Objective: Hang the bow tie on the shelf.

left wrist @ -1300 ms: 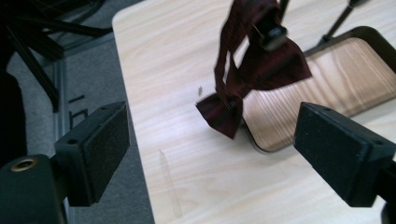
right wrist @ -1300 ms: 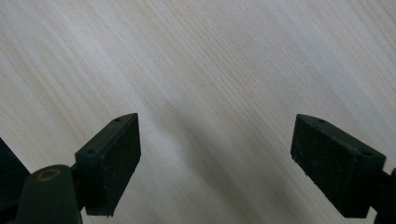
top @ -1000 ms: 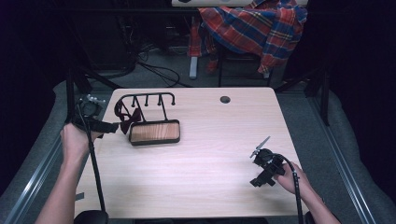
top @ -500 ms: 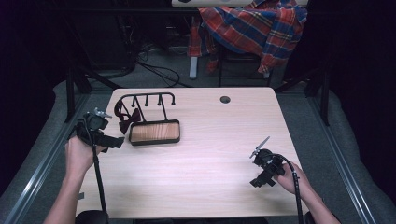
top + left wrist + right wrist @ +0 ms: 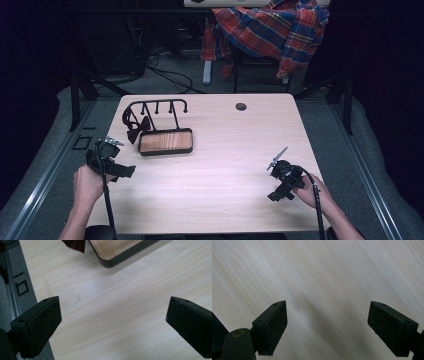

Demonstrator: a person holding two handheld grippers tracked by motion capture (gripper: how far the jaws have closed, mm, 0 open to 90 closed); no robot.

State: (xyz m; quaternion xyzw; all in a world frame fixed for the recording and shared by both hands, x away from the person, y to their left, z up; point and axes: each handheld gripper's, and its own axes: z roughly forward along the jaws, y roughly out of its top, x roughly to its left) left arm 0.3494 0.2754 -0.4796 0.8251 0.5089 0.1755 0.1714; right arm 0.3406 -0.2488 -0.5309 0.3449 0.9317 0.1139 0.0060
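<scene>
The light wooden tabletop (image 5: 220,165) carries, near its far left corner, a black rack (image 5: 159,107) with a wooden base (image 5: 165,141), and a dark red bow tie (image 5: 136,131) hangs on the left end of this rack. The left gripper (image 5: 107,161) is at the left edge, just beside the base, with its jaws wide apart and holding nothing; the right gripper (image 5: 282,179) is near the near right corner, also open and empty. I judge that the work with the bow tie is not in hand now, and the next move would need the left gripper to go forward to the bow tie and close on the cloth without pushing the rack.

Obstacles, far-left of table (image 5: 225,200): hook rack (image 5: 159,106) w/ dark red bow tie (image 5: 135,131), wood-lined tray (image 5: 165,141) just in front. Centre, right, near side: open passage.
</scene>
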